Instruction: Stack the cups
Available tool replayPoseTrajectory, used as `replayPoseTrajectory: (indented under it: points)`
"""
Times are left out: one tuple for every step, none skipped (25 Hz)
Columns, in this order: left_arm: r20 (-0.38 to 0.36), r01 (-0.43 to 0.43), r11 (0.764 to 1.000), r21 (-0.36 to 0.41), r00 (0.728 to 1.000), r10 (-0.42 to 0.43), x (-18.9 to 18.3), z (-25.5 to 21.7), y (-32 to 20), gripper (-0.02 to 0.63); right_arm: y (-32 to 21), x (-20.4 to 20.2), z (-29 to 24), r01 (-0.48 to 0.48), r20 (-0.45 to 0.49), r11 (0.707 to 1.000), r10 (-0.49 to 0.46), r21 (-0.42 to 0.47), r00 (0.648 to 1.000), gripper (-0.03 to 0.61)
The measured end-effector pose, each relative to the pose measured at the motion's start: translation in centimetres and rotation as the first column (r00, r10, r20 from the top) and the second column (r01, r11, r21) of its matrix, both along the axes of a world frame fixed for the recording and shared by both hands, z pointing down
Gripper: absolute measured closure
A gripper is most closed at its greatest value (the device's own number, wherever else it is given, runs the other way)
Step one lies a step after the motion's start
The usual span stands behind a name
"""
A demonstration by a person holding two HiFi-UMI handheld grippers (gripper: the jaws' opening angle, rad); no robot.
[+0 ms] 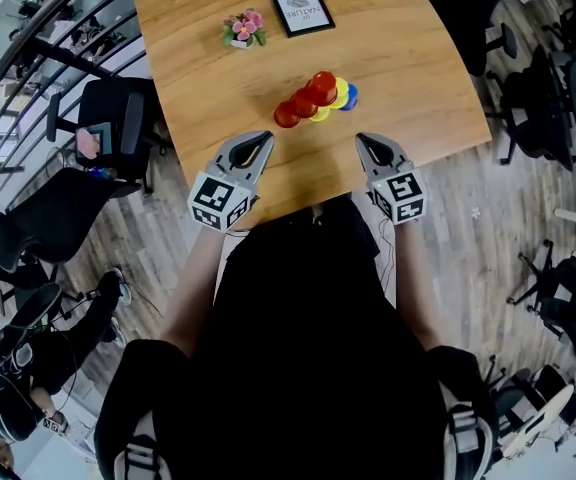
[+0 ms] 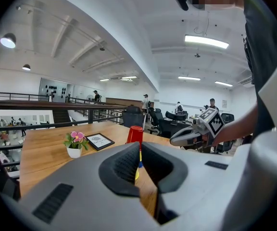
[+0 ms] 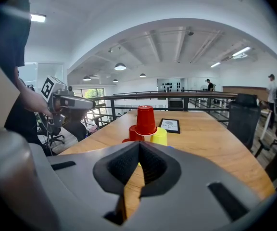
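A pyramid of upturned cups stands in the middle of the wooden table (image 1: 408,58): red cups (image 1: 304,102), a yellow cup (image 1: 340,94) and a blue cup (image 1: 352,97). In the right gripper view a red cup (image 3: 145,120) tops the pile, above another red cup (image 3: 130,134) and a yellow cup (image 3: 159,136). My left gripper (image 1: 264,144) hovers at the near table edge, left of the pile, shut and empty. My right gripper (image 1: 363,141) sits to the right of the pile, also shut and empty. The left gripper view shows the top red cup (image 2: 135,134) beyond the closed jaws.
A small pot of pink flowers (image 1: 244,29) and a framed card (image 1: 301,9) stand at the far side of the table. Black office chairs (image 1: 113,118) crowd the left, and more chairs (image 1: 558,98) the right. A railing (image 3: 186,97) runs behind the table.
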State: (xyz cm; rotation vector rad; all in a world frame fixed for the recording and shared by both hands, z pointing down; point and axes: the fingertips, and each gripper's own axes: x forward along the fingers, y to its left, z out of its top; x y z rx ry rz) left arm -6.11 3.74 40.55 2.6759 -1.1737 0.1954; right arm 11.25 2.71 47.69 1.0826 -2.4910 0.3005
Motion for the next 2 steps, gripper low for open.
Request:
replayPoseTrajectory:
  points:
    - [0.000,0.000,1.000,0.003,1.000,0.000,0.02,-0.08,-0.23,0.586,-0.16,-0.06,-0.08,0.002,0.001,1.000,-0.002,0.002,1.000,0.573]
    - [0.000,-0.001,1.000,0.006,1.000,0.001,0.04,-0.16,-0.47,0.586,-0.34,-0.12,-0.16,0.003,0.001,1.000,-0.003,0.004,1.000,0.572]
